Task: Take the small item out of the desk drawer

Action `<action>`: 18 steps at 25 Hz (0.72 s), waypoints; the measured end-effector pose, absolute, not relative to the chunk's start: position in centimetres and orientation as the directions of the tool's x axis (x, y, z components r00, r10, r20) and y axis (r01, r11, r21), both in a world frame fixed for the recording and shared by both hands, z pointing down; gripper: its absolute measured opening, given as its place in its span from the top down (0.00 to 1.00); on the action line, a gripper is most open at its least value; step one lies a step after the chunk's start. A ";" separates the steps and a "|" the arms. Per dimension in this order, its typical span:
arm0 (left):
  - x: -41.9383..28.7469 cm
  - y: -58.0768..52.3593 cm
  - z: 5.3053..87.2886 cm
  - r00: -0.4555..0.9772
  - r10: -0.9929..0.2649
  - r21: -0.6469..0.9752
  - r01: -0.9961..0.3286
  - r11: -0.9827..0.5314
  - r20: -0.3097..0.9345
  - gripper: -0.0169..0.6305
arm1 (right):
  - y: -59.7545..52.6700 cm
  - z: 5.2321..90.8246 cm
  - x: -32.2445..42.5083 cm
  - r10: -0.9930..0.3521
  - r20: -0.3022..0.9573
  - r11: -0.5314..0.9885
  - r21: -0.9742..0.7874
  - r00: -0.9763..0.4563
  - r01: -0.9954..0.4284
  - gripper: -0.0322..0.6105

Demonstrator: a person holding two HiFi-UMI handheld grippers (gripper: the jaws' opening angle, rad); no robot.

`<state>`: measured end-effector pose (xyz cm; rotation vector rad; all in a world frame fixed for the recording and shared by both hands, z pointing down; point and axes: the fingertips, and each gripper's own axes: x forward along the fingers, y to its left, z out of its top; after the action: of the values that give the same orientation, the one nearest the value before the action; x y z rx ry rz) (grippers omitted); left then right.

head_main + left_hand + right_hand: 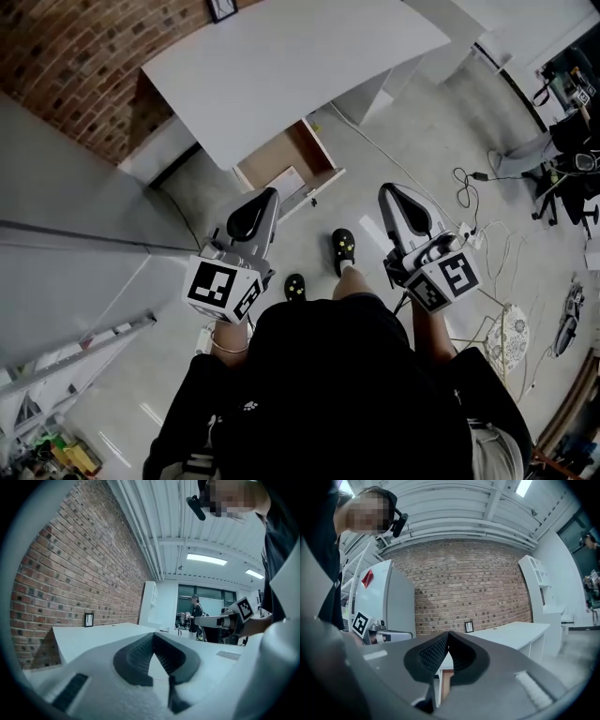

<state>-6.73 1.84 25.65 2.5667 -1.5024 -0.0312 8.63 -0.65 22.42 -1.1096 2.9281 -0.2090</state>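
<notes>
In the head view a white desk [281, 66] stands ahead against a brick wall, and its wooden drawer [323, 155] is pulled out toward me. A pale flat item [285, 180] lies inside the drawer. My left gripper [269, 194] and my right gripper [387, 190] are held up at chest height, short of the drawer, both shut with nothing between the tips. The left gripper view shows the left gripper [153, 635] closed to a point over the desk top [93, 637]. The right gripper view shows the right gripper [448, 633] closed before the desk [511, 634].
A grey cabinet [66, 253] stands at my left. Cables [469, 202] trail over the floor at the right, near office chairs [567, 173]. A small framed picture [88, 619] leans on the brick wall. My shoes [343, 248] stand just behind the drawer.
</notes>
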 end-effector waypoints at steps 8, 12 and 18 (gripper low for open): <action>-7.3 0.3 26.4 0.381 -0.919 0.152 -0.919 -0.365 0.098 0.98 | -4.9 22.8 7.9 -0.568 0.037 0.812 -0.137 -0.822 -0.567 0.93; -6.9 -0.8 26.6 0.331 -0.937 0.144 -0.938 -0.314 0.112 0.98 | -6.9 23.2 8.0 -0.519 0.040 0.841 -0.153 -0.854 -0.519 0.93; -6.3 -2.3 27.0 0.258 -0.956 0.130 -0.962 -0.241 0.136 0.98 | -9.6 24.2 8.1 -0.450 0.053 0.874 -0.177 -0.891 -0.452 0.93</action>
<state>-6.35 -2.35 27.02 2.3370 -1.8067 0.0420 8.15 -9.62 24.16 -0.7344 3.0506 -0.2917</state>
